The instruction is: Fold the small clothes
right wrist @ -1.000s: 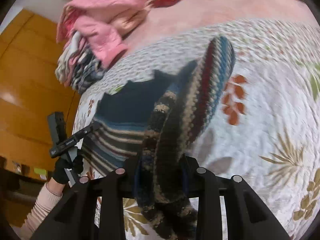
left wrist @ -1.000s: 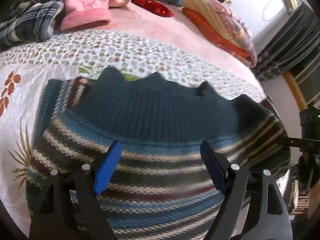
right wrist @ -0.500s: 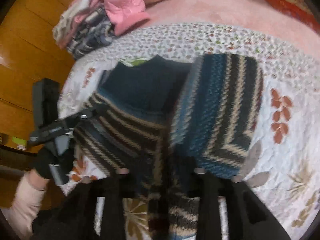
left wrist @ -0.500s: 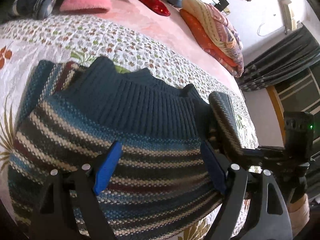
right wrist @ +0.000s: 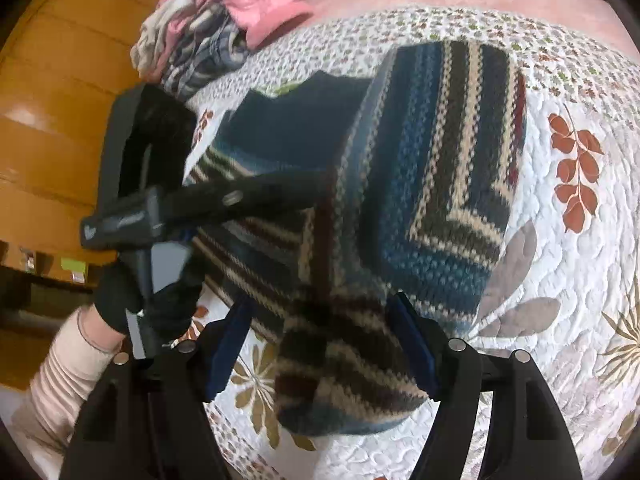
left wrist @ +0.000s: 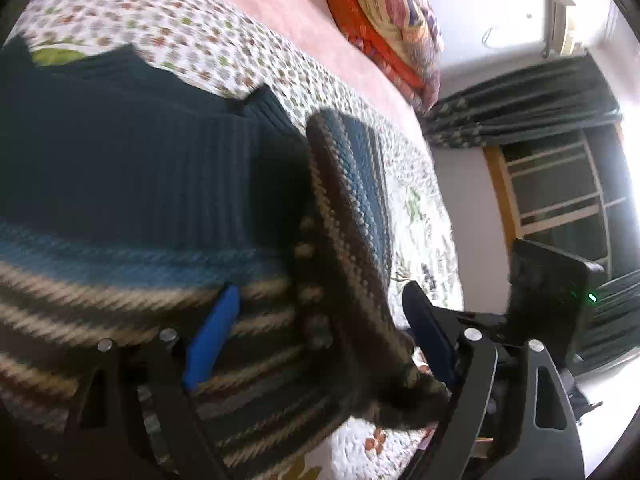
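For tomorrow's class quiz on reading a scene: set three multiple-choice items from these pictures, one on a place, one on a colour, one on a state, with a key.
1. Where does the striped sweater lie?
A. on a floral quilt
B. on a wooden floor
C. in a basket

2. What colour are the pads of the right gripper?
A. red
B. blue
C. yellow

3. How does the right gripper stand?
A. shut on the sleeve
B. open, the sleeve loose between its fingers
C. out of view

Key: 1 A, the floral quilt spreads round the sweater. 2 B, both pads show blue. 3 B, gaps show beside the sleeve on each side.
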